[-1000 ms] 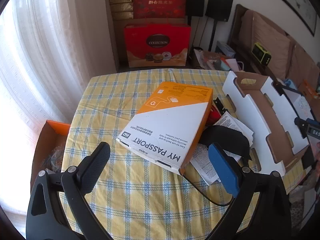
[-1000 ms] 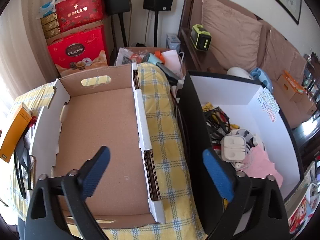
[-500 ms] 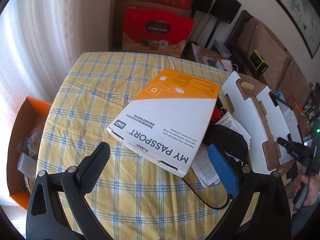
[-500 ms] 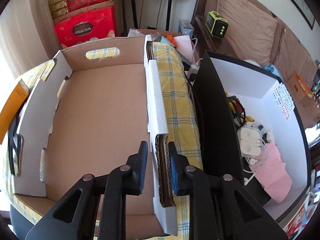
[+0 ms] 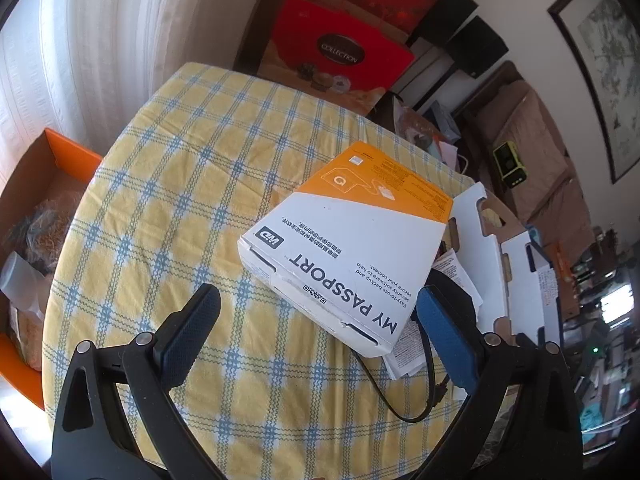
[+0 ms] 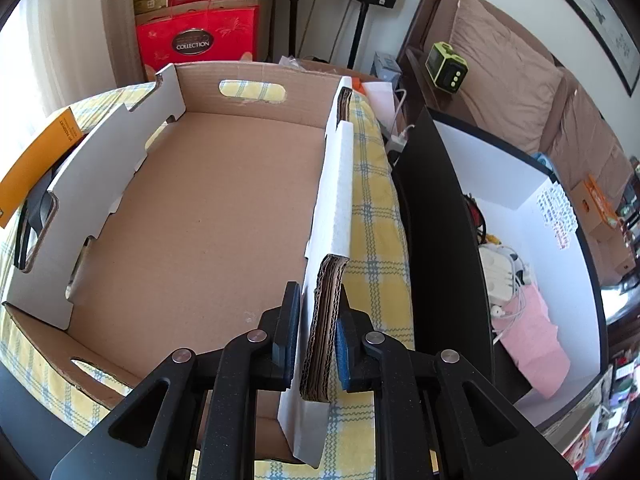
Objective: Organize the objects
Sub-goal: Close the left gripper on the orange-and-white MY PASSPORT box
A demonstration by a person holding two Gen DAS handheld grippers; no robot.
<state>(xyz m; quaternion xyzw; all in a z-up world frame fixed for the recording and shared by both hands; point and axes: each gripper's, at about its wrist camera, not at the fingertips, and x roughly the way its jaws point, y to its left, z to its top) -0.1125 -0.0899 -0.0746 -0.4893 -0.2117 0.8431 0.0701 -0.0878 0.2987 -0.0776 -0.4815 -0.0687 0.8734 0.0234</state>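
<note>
An orange and white MY PASSPORT box (image 5: pixel 348 252) lies on the yellow checked tablecloth (image 5: pixel 180 200), resting partly on papers (image 5: pixel 452 272) and a black pouch (image 5: pixel 456 292). My left gripper (image 5: pixel 316 328) hovers open just in front of the box's near edge, nothing between its fingers. A shallow cardboard tray (image 6: pixel 192 216) with white outer walls stands empty on the same table. My right gripper (image 6: pixel 318 336) is shut on the tray's right wall (image 6: pixel 332 216), pads pressing its corrugated edge. The orange box (image 6: pixel 36 160) shows at the tray's left.
A black cable (image 5: pixel 400 396) loops off the pouch near my left fingers. An orange carton (image 5: pixel 36 208) of bags sits below the table's left edge. Right of the tray stands a black-and-white bin (image 6: pixel 520 240) holding chargers and a pink cloth. Red gift boxes (image 6: pixel 196 36) are stacked behind.
My right gripper closed from wide open onto the tray's right wall and sank lower. My left gripper rolled and drifted left and down, still open; the box now sits right of centre.
</note>
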